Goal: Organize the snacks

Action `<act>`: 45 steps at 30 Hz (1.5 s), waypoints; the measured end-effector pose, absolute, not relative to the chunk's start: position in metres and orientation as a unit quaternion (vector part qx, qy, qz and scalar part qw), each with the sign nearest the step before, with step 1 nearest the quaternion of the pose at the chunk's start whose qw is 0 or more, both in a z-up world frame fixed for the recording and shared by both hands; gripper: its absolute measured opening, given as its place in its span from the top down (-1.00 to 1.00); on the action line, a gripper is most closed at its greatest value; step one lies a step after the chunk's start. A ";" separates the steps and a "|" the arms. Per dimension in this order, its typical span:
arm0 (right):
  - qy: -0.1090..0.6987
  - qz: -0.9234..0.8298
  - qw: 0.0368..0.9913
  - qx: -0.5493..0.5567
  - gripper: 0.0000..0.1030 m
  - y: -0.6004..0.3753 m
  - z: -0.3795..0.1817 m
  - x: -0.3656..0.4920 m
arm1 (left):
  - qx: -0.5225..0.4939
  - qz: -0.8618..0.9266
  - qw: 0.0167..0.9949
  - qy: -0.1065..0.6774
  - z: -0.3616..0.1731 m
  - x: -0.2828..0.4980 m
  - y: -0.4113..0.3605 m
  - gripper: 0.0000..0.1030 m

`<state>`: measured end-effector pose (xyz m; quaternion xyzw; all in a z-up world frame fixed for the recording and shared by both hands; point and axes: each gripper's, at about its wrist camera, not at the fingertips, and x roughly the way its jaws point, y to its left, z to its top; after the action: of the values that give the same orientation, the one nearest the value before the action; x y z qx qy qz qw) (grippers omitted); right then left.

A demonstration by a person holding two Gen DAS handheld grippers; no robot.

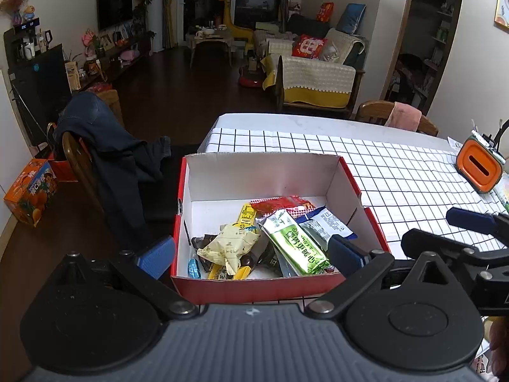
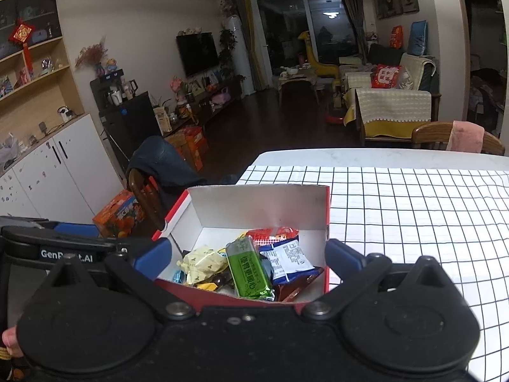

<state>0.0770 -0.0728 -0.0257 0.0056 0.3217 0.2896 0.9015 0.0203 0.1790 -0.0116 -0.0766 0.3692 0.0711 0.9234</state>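
Note:
A red cardboard box point(image 1: 369, 216) with a white inside stands on the checked tablecloth and holds several snack packets. A green packet point(image 1: 294, 245) lies on top, beside a pale yellow packet point(image 1: 230, 245) and a blue-and-white packet point(image 1: 331, 222). My left gripper point(image 1: 251, 256) is open and empty, its blue fingertips either side of the box's near end. The box point(image 2: 327, 210) also shows in the right wrist view, with the green packet point(image 2: 249, 270) on top. My right gripper point(image 2: 248, 258) is open and empty, just in front of the box. Its arm point(image 1: 470, 232) shows at the right of the left wrist view.
An orange and green holder point(image 1: 478, 167) stands on the table point(image 1: 318, 121) at the far right. A wooden chair draped with dark clothing point(image 1: 105, 159) stands left of the table. Another chair with a pink cloth point(image 2: 458, 138) is at the far side. An orange carton point(image 1: 30, 191) sits on the floor.

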 end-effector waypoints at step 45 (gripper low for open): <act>0.321 0.269 0.908 0.024 -1.00 -0.081 -0.026 0.071 | -0.063 0.077 0.928 0.359 -0.006 0.006 0.169 -1.00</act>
<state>0.0710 -0.0807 -0.0261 0.0243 0.3207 0.2688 0.9079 0.0062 0.1688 -0.0058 -0.0626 0.3589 0.0769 0.9281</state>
